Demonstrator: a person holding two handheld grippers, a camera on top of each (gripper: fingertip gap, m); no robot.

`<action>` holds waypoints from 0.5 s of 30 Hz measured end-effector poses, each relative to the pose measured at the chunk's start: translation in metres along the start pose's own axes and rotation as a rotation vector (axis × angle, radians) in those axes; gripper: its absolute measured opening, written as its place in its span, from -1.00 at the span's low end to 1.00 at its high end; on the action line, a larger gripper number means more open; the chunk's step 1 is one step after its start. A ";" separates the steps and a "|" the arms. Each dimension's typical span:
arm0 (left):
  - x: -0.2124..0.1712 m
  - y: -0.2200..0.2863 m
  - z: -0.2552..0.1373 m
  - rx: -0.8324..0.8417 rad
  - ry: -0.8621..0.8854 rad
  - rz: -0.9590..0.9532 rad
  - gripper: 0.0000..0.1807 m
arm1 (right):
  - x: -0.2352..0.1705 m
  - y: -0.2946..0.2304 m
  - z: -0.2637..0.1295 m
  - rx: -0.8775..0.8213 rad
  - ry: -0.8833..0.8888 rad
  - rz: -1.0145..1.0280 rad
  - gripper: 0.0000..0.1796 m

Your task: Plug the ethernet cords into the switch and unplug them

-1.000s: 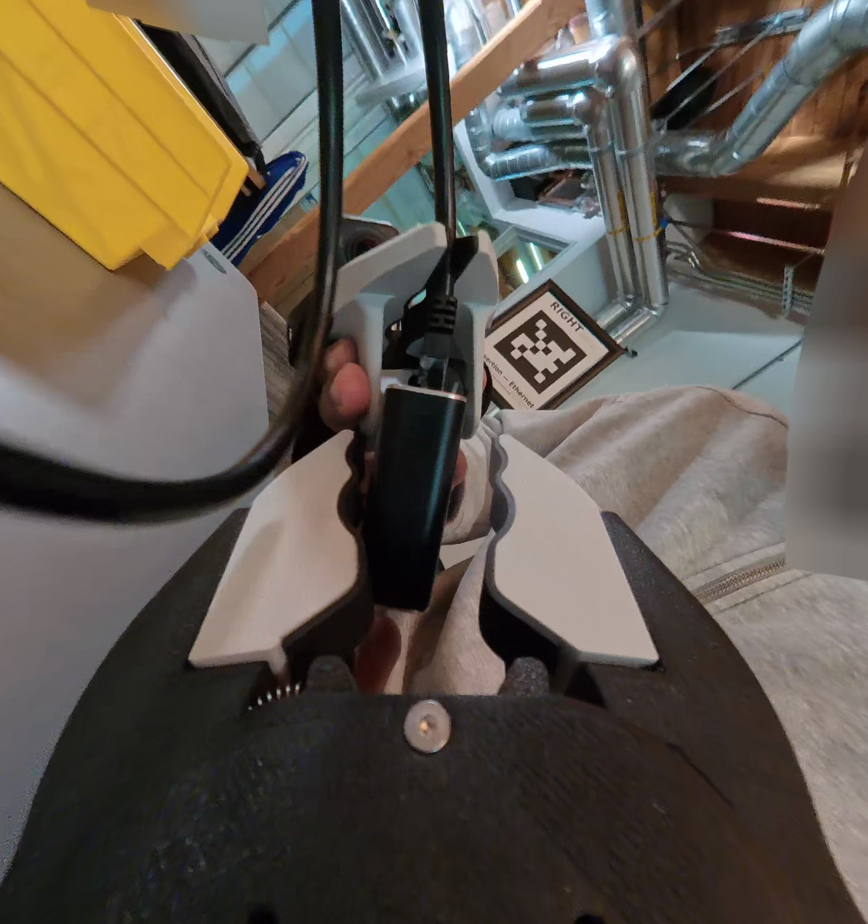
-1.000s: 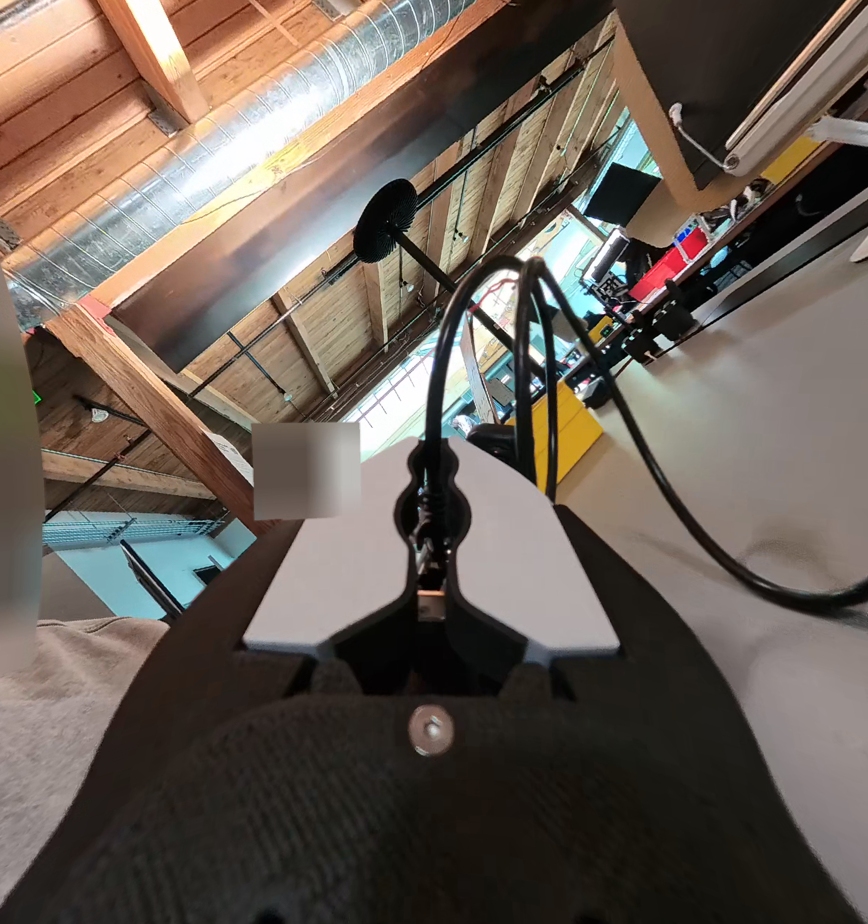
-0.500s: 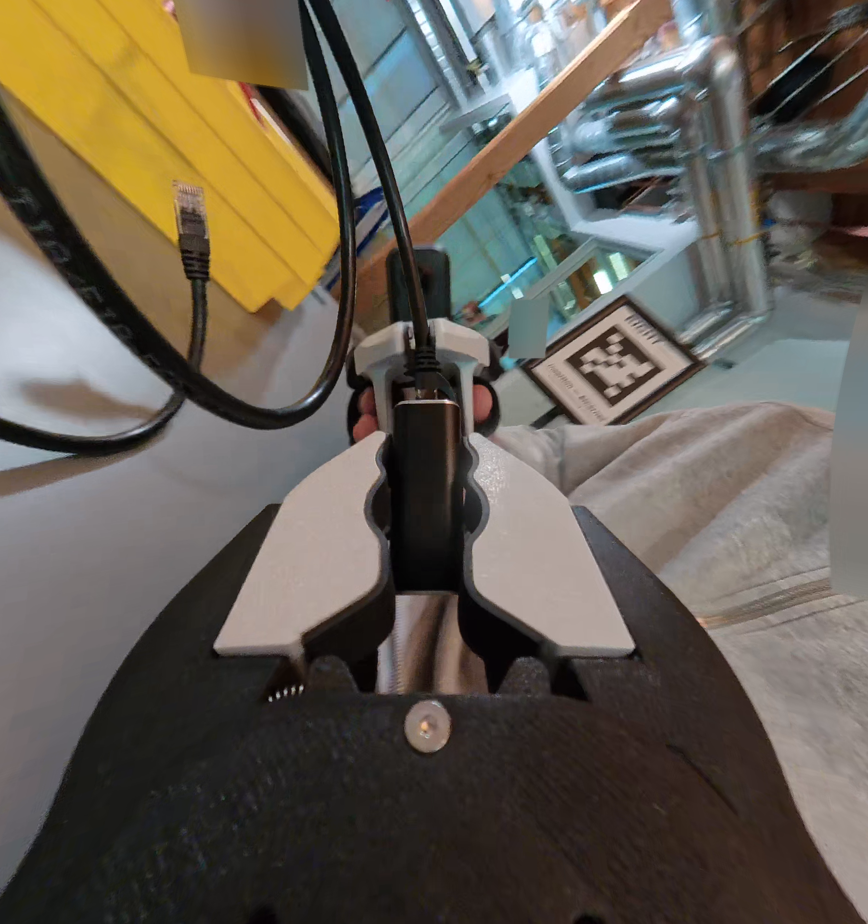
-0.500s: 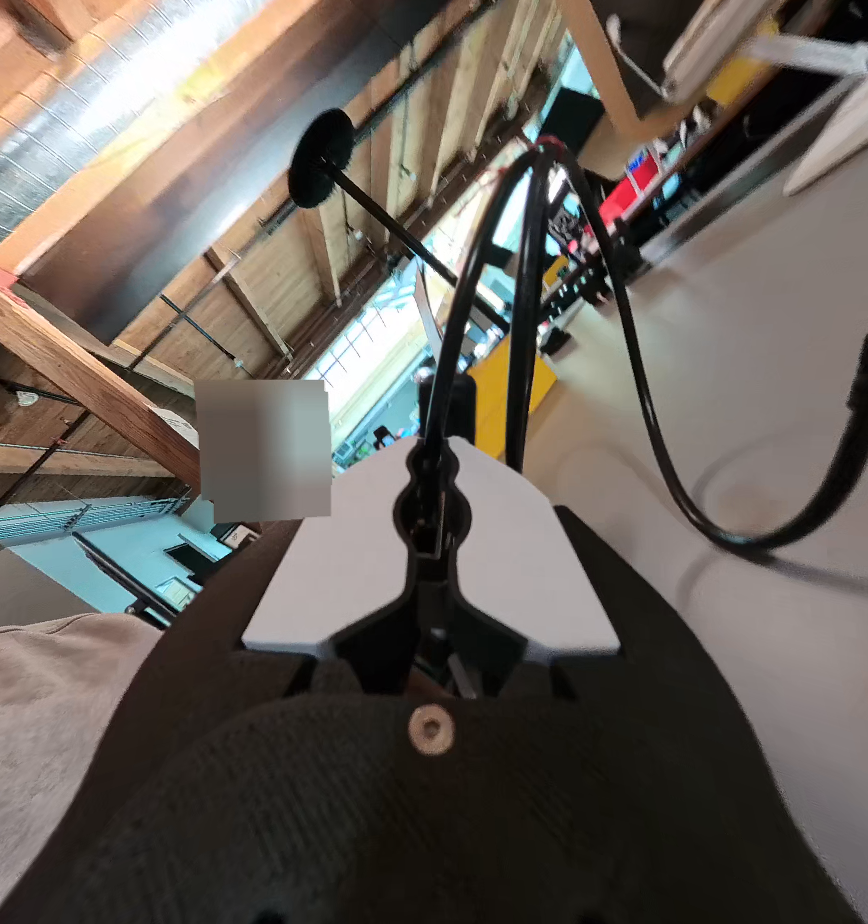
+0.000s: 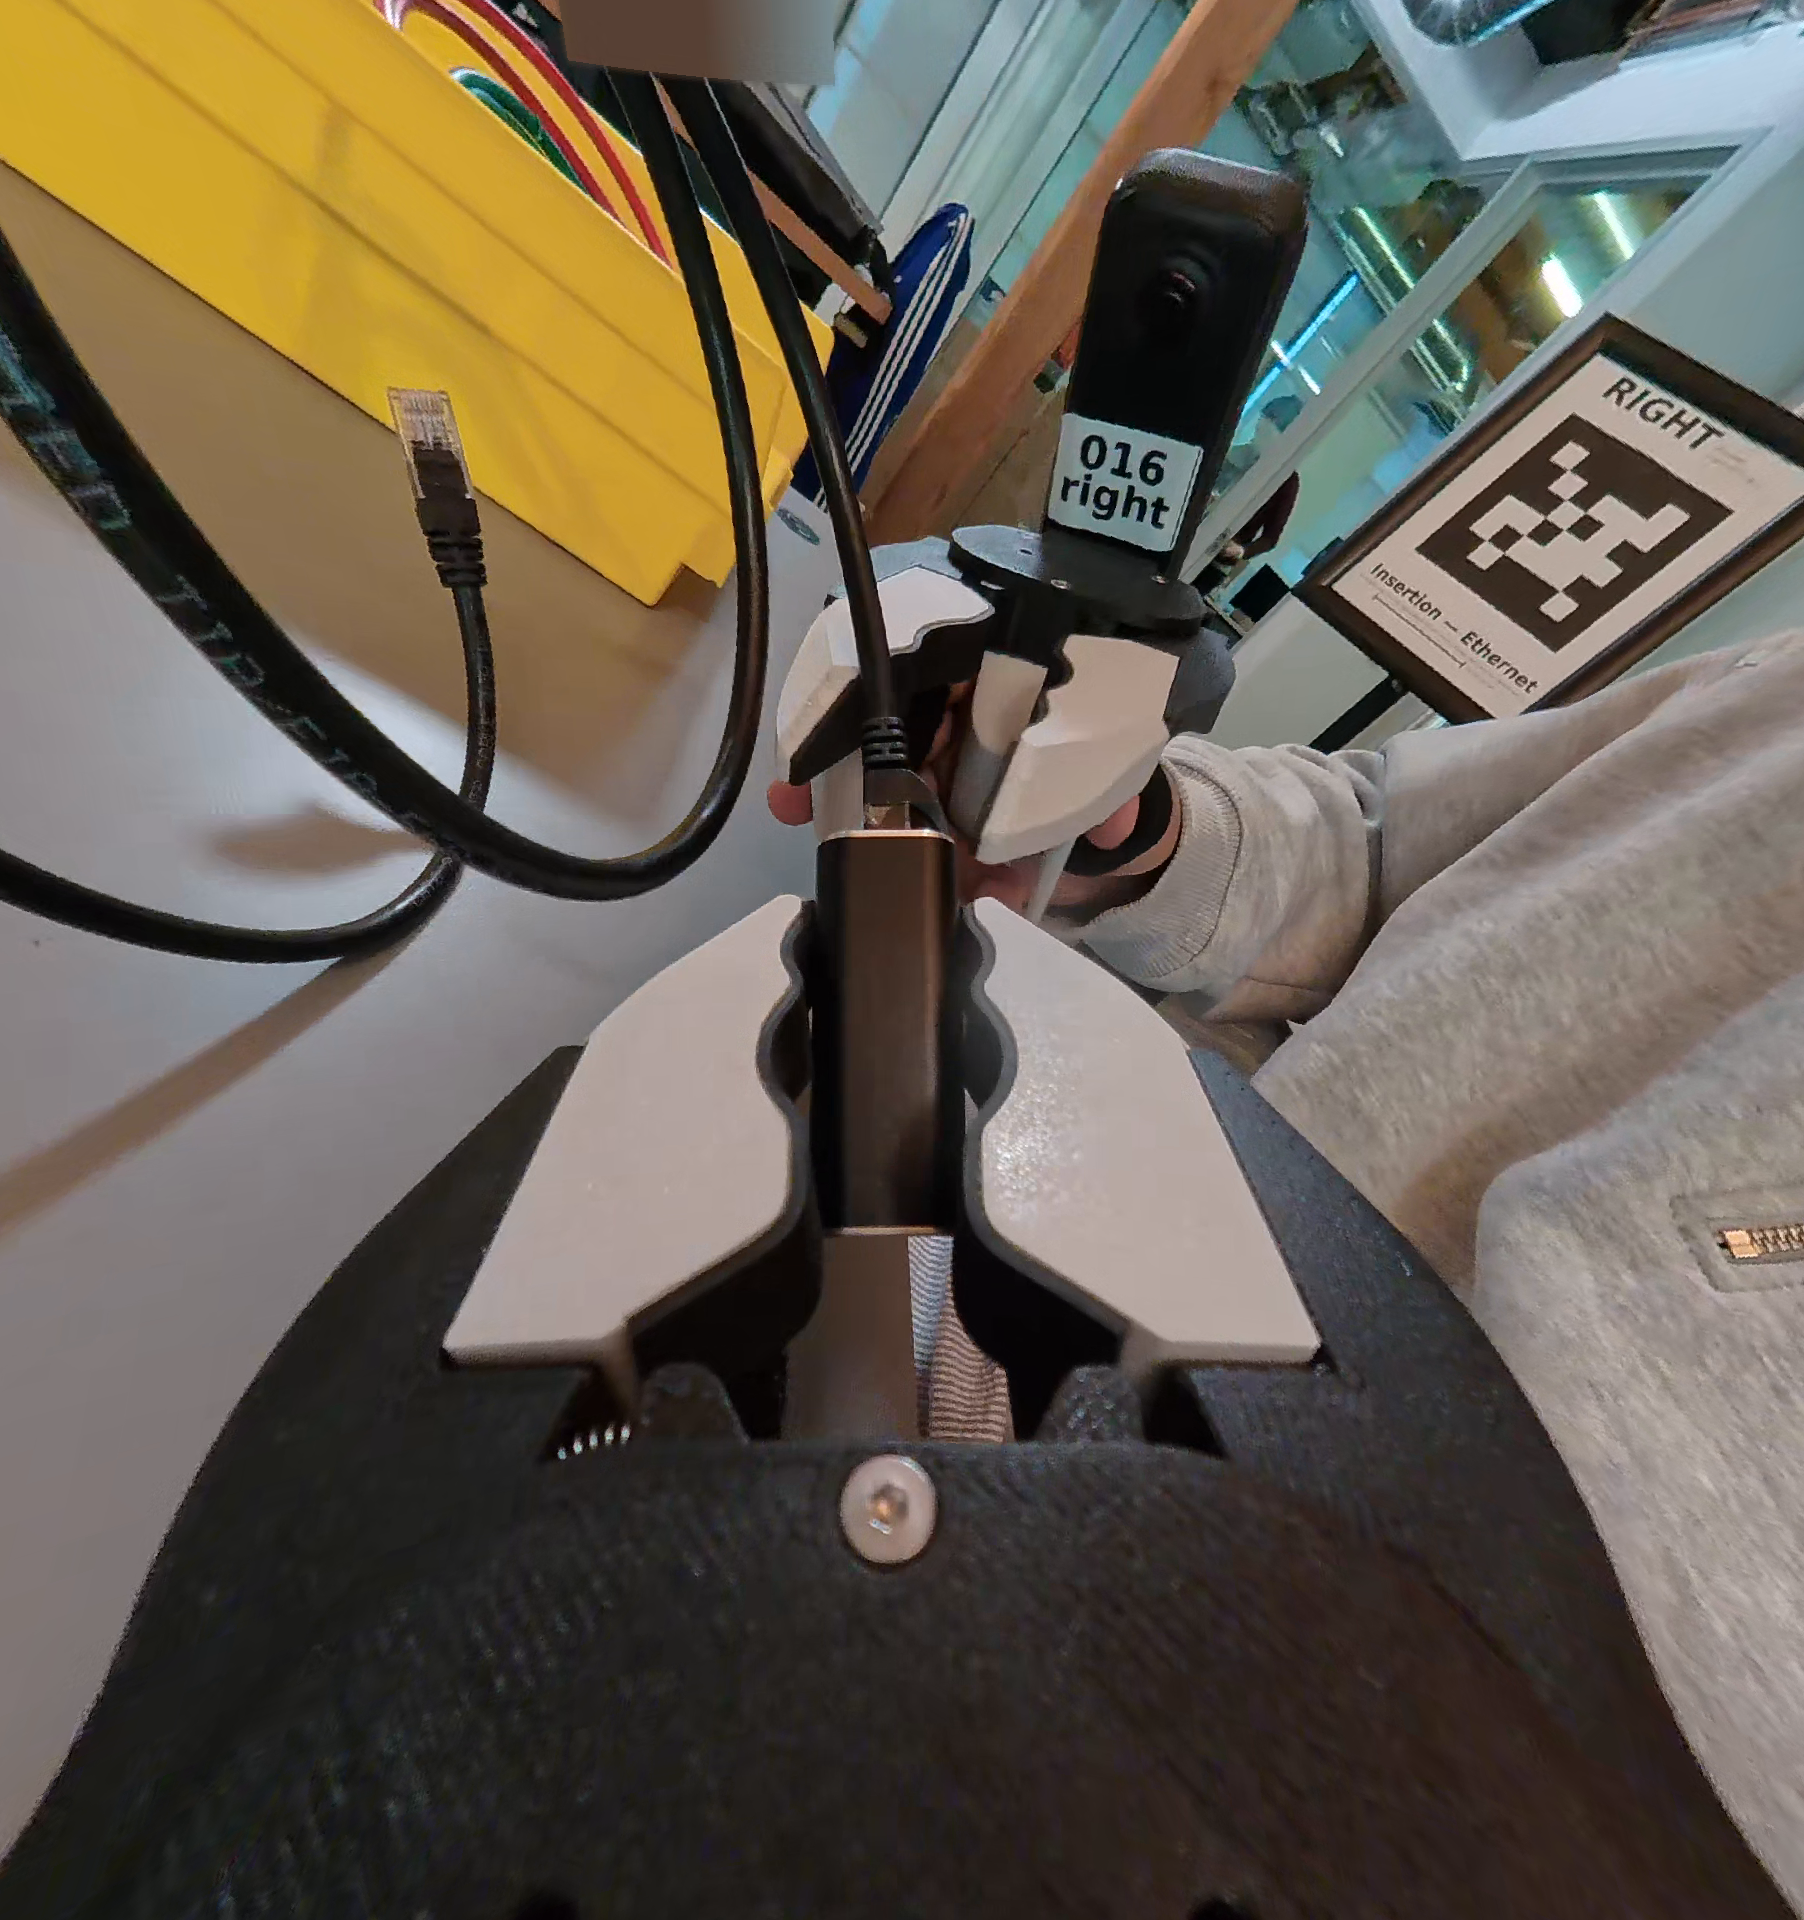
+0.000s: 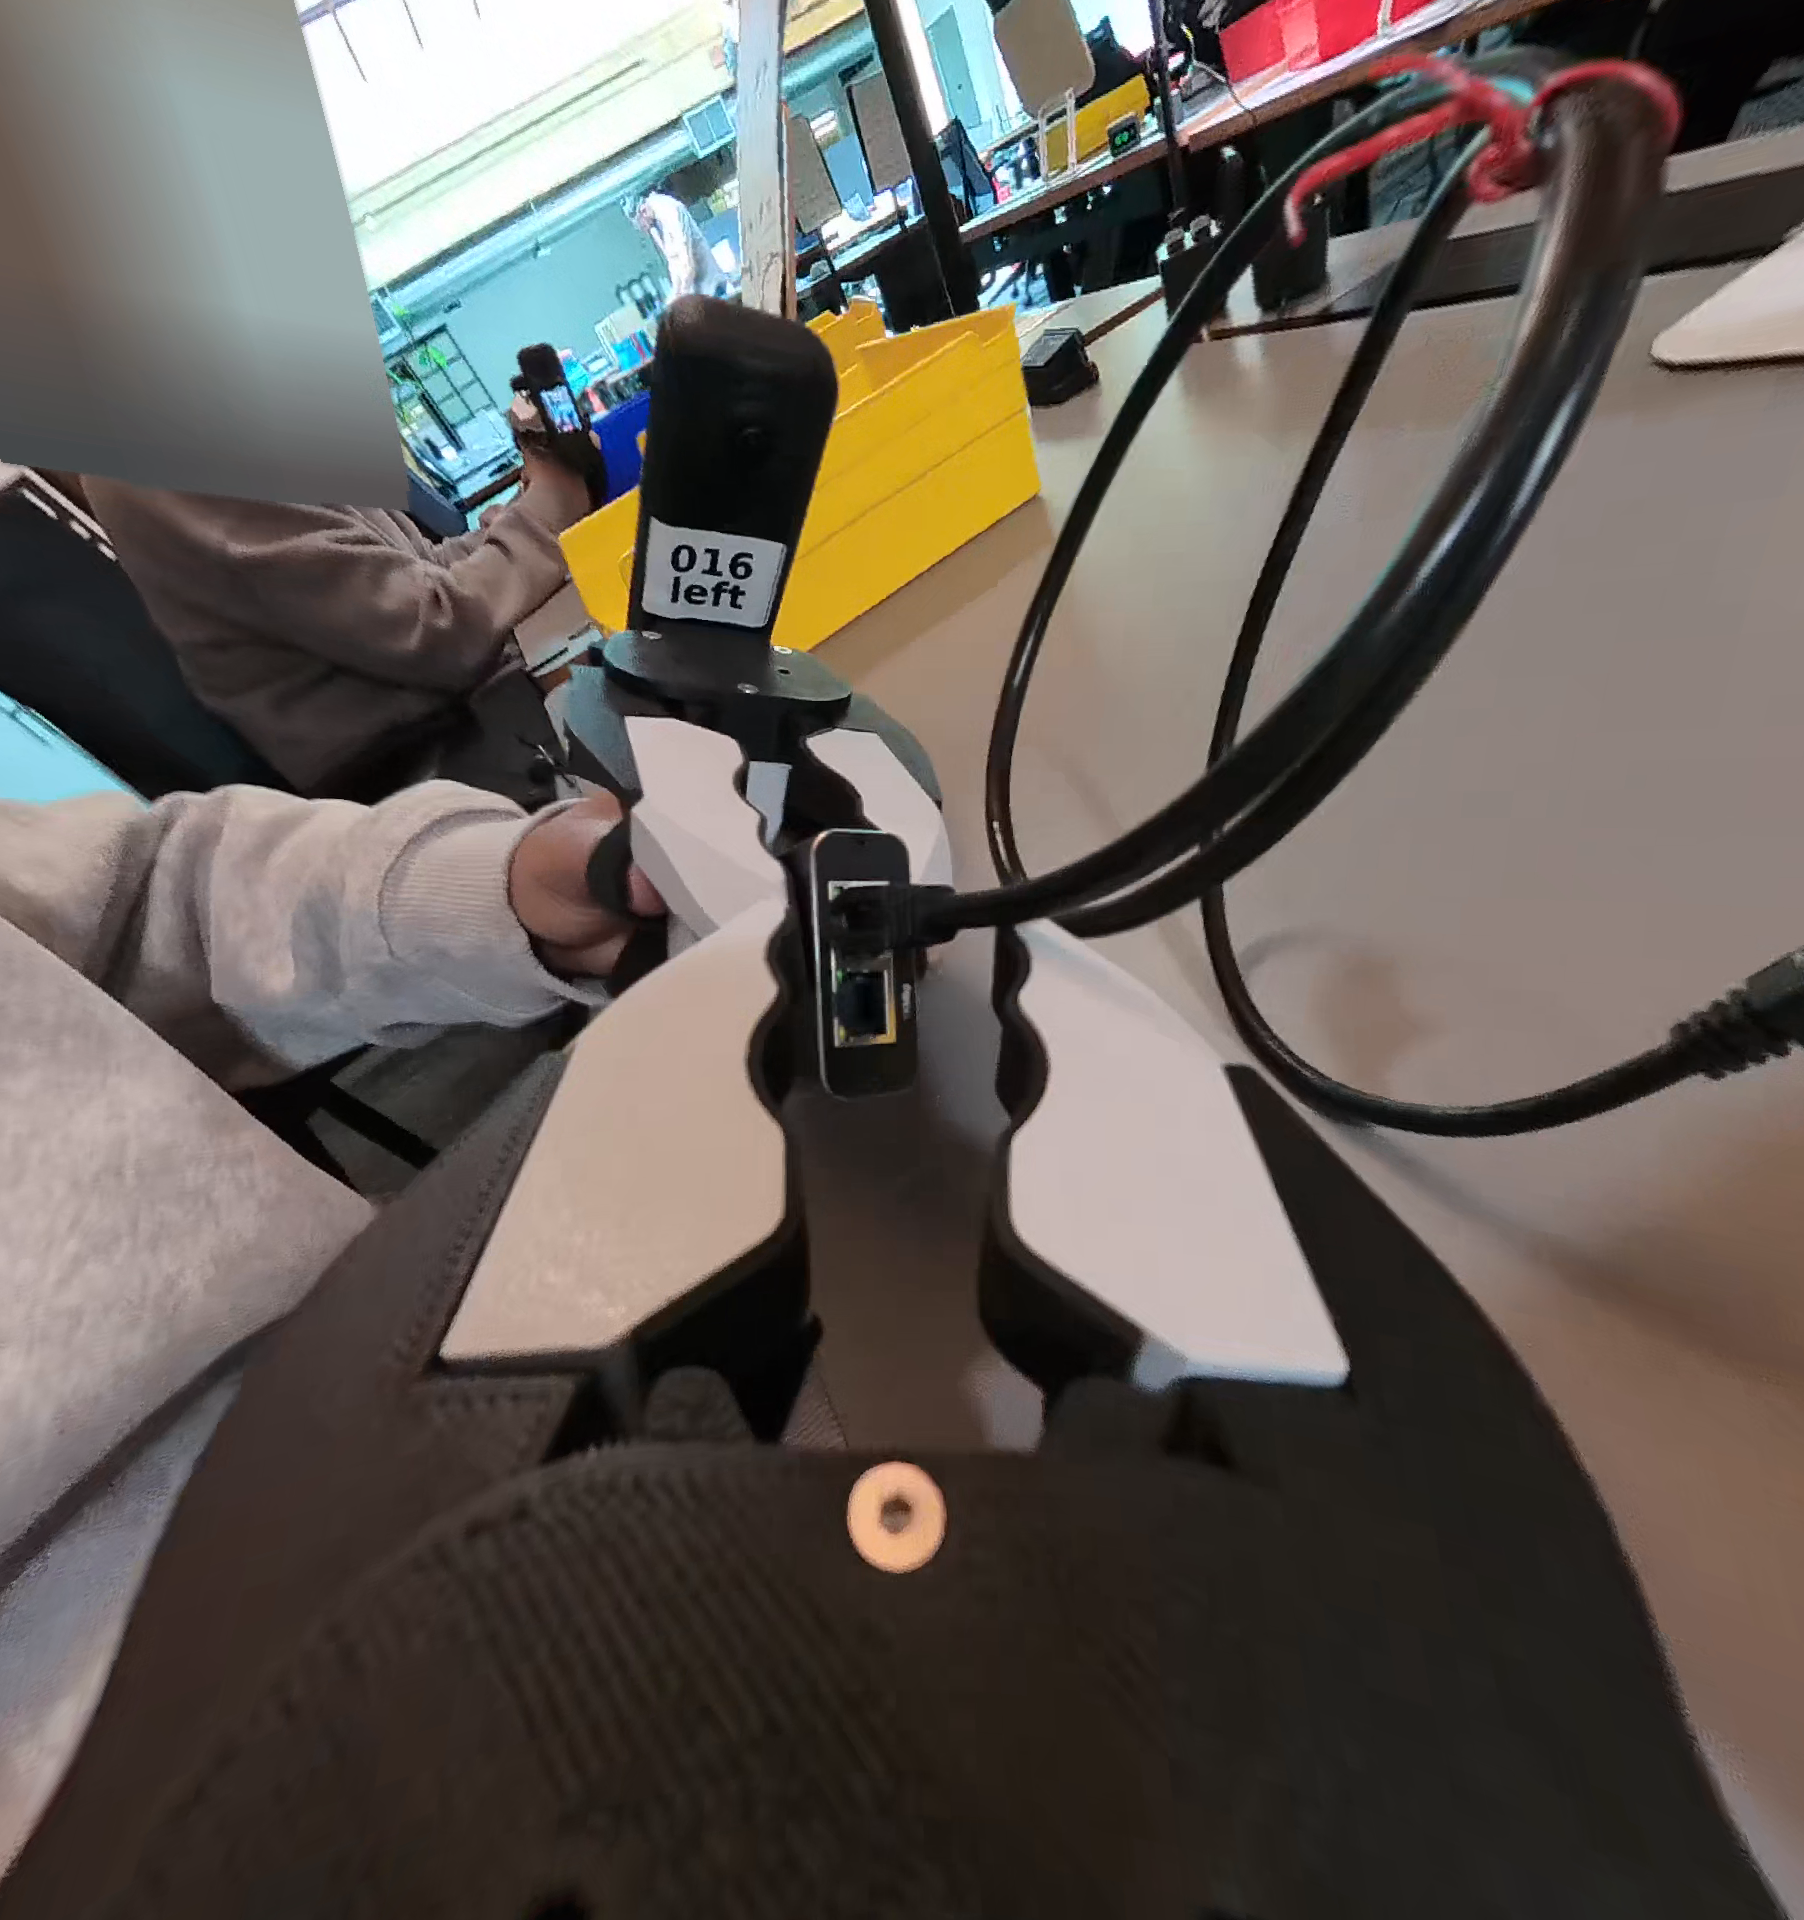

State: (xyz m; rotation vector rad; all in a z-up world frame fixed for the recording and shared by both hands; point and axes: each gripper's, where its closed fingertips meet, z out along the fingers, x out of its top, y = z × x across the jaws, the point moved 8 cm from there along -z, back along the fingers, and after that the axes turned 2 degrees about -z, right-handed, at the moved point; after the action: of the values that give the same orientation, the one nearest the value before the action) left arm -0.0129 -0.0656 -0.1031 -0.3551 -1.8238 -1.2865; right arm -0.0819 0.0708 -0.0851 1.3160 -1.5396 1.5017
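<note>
Small black slab-shaped ethernet switch with a silver rim (image 5: 882, 1049) sits clamped between the left gripper's (image 5: 882, 997) grey fingers (image 5: 669, 1122), its port end pointing away from that gripper. In the right wrist view the switch (image 6: 865, 971) shows two ports: the upper one holds a plugged black ethernet cord (image 6: 1137, 883), the lower one is empty. The right gripper (image 6: 893, 997) faces the switch with its fingers apart, holding nothing; the port face lies between its tips. The plugged cord loops up and to the right of the right gripper. A second black cord's clear-tipped plug (image 5: 430, 447) hangs free, up and left of the left gripper, above the beige tabletop (image 5: 150, 1091). Yellow plastic bins (image 5: 358, 260) stand beyond.
</note>
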 end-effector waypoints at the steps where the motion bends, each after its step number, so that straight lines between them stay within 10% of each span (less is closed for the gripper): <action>1: 0.000 0.000 0.000 -0.001 0.000 0.001 -0.74 | 0.000 0.000 -0.001 -0.007 -0.004 -0.015 -0.63; 15: -0.004 0.007 0.008 0.159 -0.089 0.143 -0.74 | -0.003 -0.002 -0.002 -0.044 -0.072 -0.096 -0.69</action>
State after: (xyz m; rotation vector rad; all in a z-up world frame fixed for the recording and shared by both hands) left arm -0.0101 -0.0550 -0.1027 -0.4531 -1.9249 -1.0347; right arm -0.0798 0.0732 -0.0867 1.4119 -1.5226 1.3677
